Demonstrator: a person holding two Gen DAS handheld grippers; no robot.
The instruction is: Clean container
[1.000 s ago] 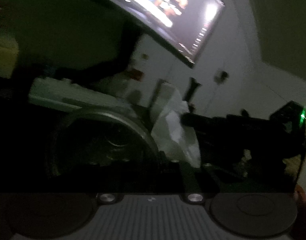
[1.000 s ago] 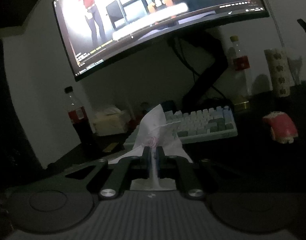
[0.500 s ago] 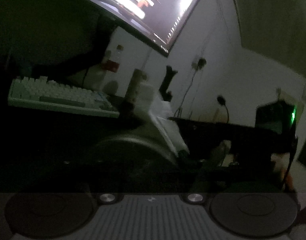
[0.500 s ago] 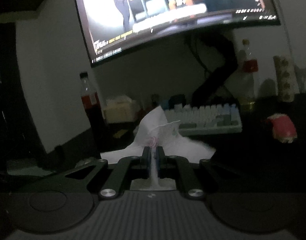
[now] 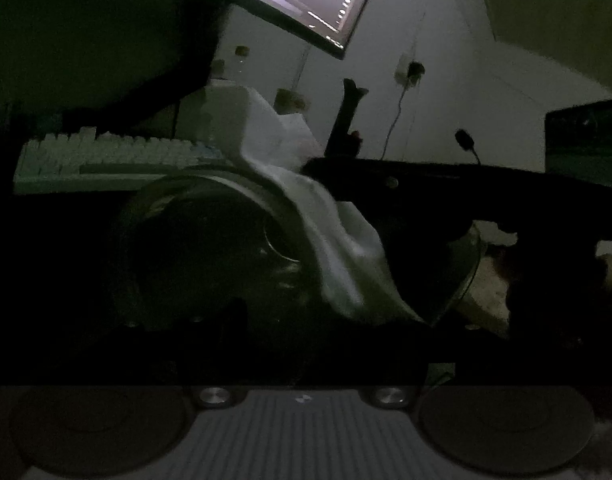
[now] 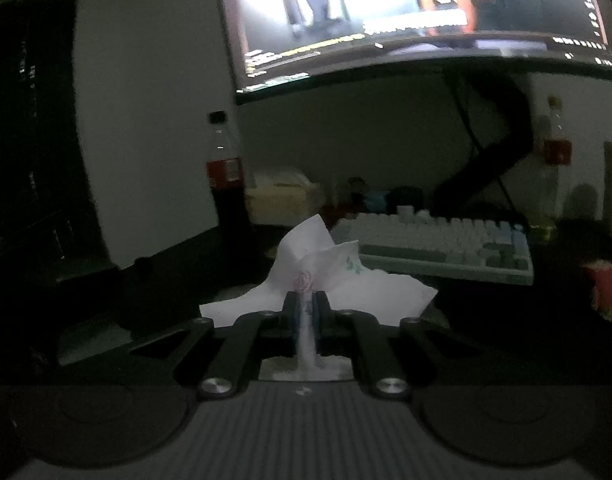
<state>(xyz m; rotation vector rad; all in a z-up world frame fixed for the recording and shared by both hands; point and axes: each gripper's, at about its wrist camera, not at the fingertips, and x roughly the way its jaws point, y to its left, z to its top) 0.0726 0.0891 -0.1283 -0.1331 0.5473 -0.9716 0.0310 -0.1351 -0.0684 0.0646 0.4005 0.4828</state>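
A: How are the two tools posed?

B: The right gripper (image 6: 305, 300) points level across the desk toward the monitor (image 6: 406, 16), fingers pressed together on a white tissue (image 6: 330, 280) with a small pink flower print; the paper fans out past the tips toward 12 o'clock. In the left wrist view that same gripper (image 5: 318, 168) comes in as a long dark bar from 3 o'clock, and the tissue (image 5: 330, 232) drapes from its tip over the rim of the container (image 5: 209, 240).

A: And the left gripper?

B: Too dark. Its body fills the bottom of its own view, but the fingers are lost in shadow, so I cannot tell whether they are spread or closed. The container sits right in front of it, mouth turned toward the lens, slightly left of centre, round and metallic at the rim.

A: Counts?

B: One container, one tissue, two grippers. One pale keyboard (image 6: 438, 248) at 2 o'clock from the right gripper tips; in the left view it (image 5: 117, 156) lies at 10 o'clock behind the container. Two bottles with red labels: a dark cola bottle (image 6: 225, 196) at 11 o'clock, a clear one (image 6: 556, 152) at far right. One tissue box (image 6: 281, 196) beside the cola. One red and white object (image 6: 606, 292) at 3 o'clock, blurred.

A: The room?

B: A dark desk (image 6: 486, 320) against a white wall (image 6: 153, 120), dimly lit, mostly by the curved screen on its black stand. A plug and cord (image 5: 410, 76) hang on the wall in the left view.
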